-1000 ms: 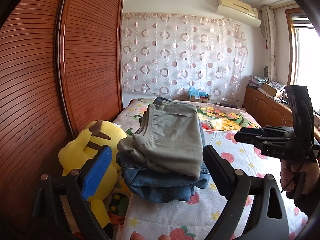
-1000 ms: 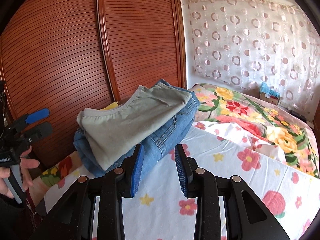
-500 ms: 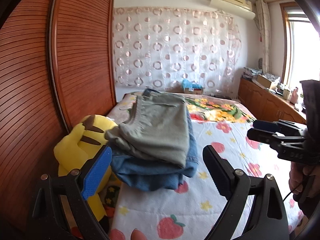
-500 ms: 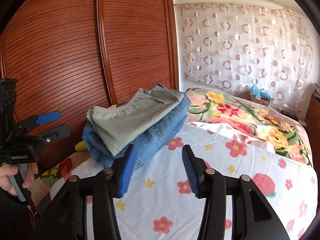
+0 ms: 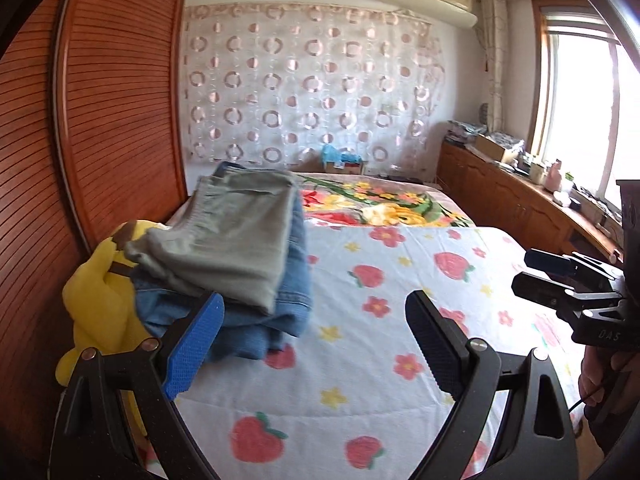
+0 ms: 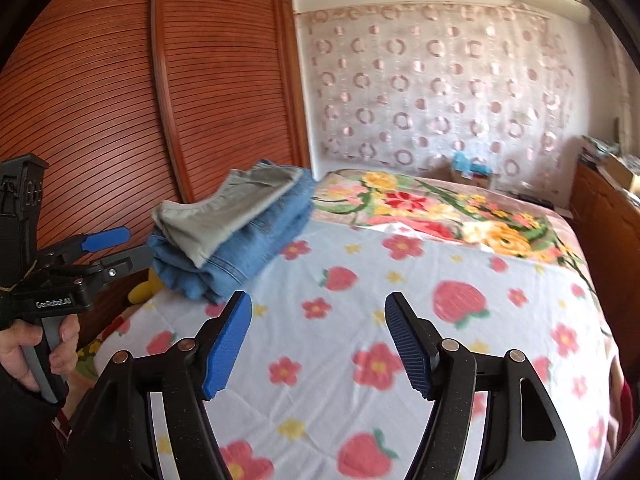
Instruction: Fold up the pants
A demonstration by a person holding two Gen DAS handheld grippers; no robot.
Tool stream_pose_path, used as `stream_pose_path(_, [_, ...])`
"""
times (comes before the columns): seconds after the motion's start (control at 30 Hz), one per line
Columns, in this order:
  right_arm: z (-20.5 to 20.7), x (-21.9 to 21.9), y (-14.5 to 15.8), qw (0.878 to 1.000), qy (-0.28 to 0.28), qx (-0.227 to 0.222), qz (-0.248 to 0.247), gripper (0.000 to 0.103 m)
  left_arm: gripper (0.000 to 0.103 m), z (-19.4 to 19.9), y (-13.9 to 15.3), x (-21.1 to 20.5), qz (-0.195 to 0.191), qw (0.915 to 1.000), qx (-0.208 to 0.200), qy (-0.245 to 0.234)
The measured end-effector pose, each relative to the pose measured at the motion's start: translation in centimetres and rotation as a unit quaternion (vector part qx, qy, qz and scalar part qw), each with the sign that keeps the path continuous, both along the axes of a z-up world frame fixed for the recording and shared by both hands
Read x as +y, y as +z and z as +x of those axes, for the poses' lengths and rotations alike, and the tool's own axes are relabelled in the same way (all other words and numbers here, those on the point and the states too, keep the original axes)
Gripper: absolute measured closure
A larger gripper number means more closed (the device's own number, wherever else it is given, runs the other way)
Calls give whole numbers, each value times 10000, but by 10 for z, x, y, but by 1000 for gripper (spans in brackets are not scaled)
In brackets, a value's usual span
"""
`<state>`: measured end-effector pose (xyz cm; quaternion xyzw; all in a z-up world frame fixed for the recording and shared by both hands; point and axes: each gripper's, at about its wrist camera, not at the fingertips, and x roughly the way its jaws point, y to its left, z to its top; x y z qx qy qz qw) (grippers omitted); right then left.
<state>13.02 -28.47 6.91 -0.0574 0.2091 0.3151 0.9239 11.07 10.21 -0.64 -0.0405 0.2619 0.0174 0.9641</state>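
Open bedsheet ahead of both tongs; folded pants stack and wardrobe leftward

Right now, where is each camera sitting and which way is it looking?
Left wrist view: it sits on the left gripper, jaws wide open and empty, looking along the bed toward the curtain. The right gripper and right hand show at the right edge.
Right wrist view: it sits on the right gripper, whose empty jaws have just been opening, looking across the bed at the wardrobe. The left hand shows at the left edge.
Both views share the folded pants, gray on blue.
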Motion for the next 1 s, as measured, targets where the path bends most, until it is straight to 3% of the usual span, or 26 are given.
stream_pose_path(0.5, [-57,-45,18,9950,-979,-71,199,29,10,-22,20,-74,165,9989,29,-439])
stream_pose_path(1.0, [-106,-44,29,9868,-1490,-468,432,27,10,-34,66,-97,231,9969,-385,-641])
